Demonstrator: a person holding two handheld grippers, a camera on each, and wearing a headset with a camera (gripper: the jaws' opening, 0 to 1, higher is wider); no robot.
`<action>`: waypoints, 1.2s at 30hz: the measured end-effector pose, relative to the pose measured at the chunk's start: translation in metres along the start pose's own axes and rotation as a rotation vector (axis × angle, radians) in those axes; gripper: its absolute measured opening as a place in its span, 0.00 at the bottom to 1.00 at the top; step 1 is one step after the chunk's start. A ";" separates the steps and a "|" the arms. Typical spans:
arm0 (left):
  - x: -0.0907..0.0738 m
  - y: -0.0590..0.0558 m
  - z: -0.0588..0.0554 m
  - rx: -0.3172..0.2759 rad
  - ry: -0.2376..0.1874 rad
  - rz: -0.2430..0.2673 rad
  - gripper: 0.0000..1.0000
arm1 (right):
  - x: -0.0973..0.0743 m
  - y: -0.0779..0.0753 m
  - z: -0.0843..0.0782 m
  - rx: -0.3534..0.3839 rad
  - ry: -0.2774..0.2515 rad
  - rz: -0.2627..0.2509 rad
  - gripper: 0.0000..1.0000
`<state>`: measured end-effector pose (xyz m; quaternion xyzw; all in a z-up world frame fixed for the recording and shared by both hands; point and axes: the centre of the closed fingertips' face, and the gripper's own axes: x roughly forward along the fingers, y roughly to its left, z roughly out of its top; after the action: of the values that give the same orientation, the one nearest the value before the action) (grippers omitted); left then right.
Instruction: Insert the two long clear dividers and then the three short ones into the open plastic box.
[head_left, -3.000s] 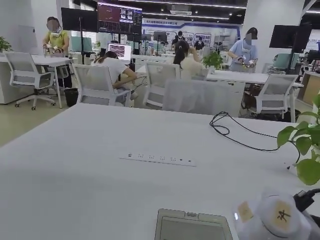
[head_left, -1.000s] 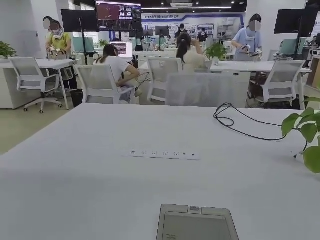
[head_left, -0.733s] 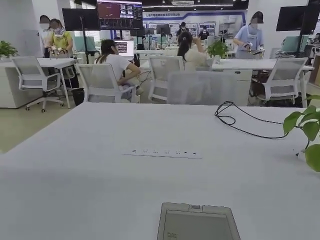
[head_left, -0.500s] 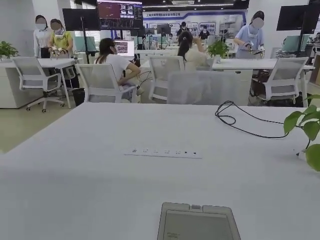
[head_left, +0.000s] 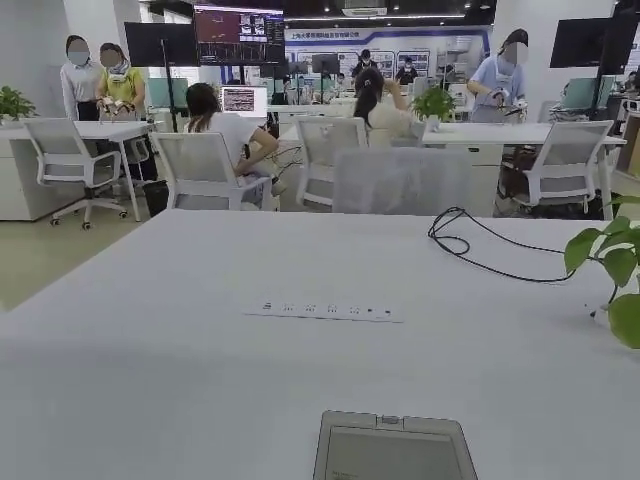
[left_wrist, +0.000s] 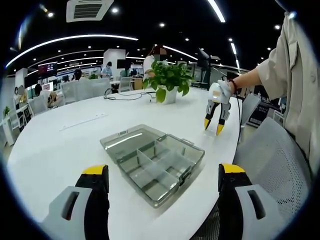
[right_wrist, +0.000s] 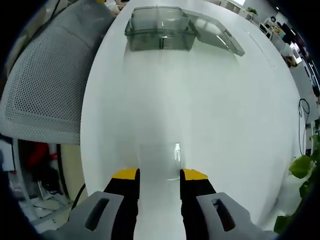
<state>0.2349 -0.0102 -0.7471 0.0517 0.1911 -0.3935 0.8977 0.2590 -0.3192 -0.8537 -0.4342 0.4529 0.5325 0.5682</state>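
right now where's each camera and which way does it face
Head view: on the head, facing forward across the table; box at bottom.
Left gripper view: on the left claw, facing the box; own jaws, right claw, sleeve.
Right gripper view: on the right claw, facing along the table to the box; own jaws.
All share the box.

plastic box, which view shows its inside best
The left gripper view: it looks down into the open plastic box, so the compartments show whole. The right gripper view has the box far off, side on; the head view cuts the box at the bottom edge.
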 end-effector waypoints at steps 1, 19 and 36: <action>0.000 0.000 0.000 0.002 0.002 0.001 0.92 | 0.000 0.000 0.000 0.006 -0.002 -0.002 0.32; -0.001 0.003 0.000 -0.044 0.007 -0.005 0.82 | -0.012 -0.015 0.035 -0.006 -0.077 -0.118 0.32; -0.002 0.001 0.019 -0.111 -0.016 -0.011 0.58 | -0.050 -0.025 0.142 -0.142 -0.267 -0.275 0.32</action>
<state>0.2398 -0.0130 -0.7293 -0.0025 0.2058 -0.3877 0.8985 0.2901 -0.1924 -0.7741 -0.4565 0.2713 0.5335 0.6583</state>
